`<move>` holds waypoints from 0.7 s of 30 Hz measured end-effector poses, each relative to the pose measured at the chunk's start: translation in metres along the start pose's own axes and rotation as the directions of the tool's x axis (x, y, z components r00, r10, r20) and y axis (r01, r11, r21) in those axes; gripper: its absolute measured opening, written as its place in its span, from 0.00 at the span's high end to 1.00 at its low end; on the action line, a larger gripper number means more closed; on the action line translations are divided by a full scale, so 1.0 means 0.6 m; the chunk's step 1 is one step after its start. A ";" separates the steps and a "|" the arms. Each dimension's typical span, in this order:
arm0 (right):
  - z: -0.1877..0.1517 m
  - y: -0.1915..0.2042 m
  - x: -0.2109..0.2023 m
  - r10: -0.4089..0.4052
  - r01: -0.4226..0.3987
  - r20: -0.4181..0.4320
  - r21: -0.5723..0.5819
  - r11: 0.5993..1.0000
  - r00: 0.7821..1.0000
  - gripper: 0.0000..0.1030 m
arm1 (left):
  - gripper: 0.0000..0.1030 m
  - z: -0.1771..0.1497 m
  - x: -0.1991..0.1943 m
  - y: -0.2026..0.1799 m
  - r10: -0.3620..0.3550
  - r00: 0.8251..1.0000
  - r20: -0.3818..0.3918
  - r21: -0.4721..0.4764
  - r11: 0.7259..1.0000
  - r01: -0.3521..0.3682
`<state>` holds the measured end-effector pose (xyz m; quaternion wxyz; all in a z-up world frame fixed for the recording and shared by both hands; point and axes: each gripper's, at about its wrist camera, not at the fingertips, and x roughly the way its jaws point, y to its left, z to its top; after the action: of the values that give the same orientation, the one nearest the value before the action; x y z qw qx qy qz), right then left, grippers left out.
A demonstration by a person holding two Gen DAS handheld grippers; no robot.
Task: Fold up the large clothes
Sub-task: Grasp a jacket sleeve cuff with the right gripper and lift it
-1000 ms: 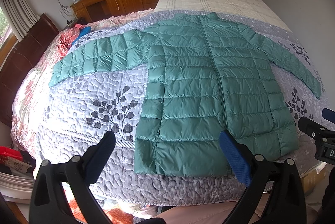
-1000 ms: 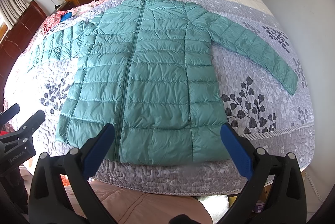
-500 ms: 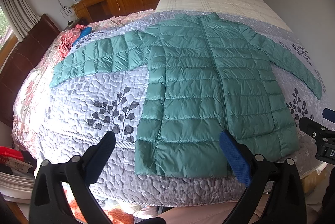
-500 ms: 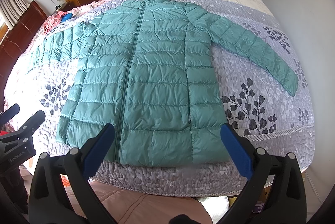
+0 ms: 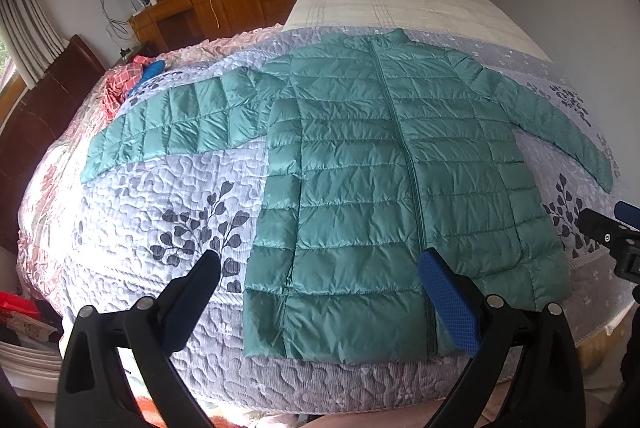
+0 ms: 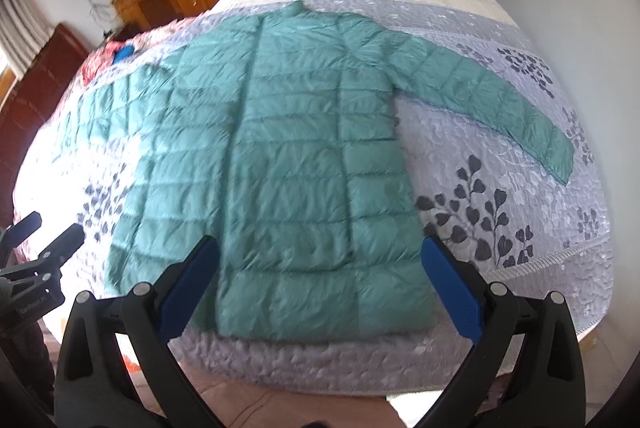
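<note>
A teal quilted puffer jacket (image 5: 384, 163) lies flat and zipped on the bed, collar at the far side, hem toward me, both sleeves spread outward. In the right wrist view the jacket (image 6: 288, 155) fills the middle, blurred by motion. My left gripper (image 5: 320, 292) hovers open above the hem's left half, holding nothing. Open too, my right gripper (image 6: 320, 280) hangs over the hem's right half, its blue pads (image 6: 452, 288) wide apart. The right gripper's tip shows at the left view's right edge (image 5: 612, 232); the left one shows at the other view's left edge (image 6: 36, 252).
A grey leaf-patterned quilt (image 5: 160, 211) covers the bed. A red checked cloth with a blue item (image 5: 132, 79) lies at the far left. A dark headboard (image 5: 32, 115) stands left, a wooden desk and cabinets (image 5: 192, 11) behind, a white wall right.
Both grippers have shifted slightly; the right wrist view has swung to the right and is now blurred. The jacket has not moved and nothing was grasped.
</note>
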<state>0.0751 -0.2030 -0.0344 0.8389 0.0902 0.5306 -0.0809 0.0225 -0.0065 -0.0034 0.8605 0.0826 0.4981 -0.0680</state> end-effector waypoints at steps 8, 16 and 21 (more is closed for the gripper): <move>0.059 -0.251 0.034 -0.141 0.116 0.075 0.274 0.955 0.987 0.04 | 0.04 0.090 0.061 -0.055 -0.010 0.991 0.135 -0.013 1.000 0.012; 0.100 -0.521 0.097 -0.197 0.169 0.021 0.436 0.884 0.980 0.04 | 0.04 0.230 0.152 -0.162 -0.090 0.983 0.158 -0.015 0.995 0.094; 0.106 -0.654 0.176 -0.112 0.119 -0.045 0.539 0.834 0.993 0.04 | 0.04 0.290 0.231 -0.240 -0.127 0.983 0.131 -0.024 0.991 0.131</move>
<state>0.0845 -0.6031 -0.1291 0.7702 0.2910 0.4954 -0.2769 0.2099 -0.1887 -0.0493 0.8859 0.0315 0.4467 -0.1209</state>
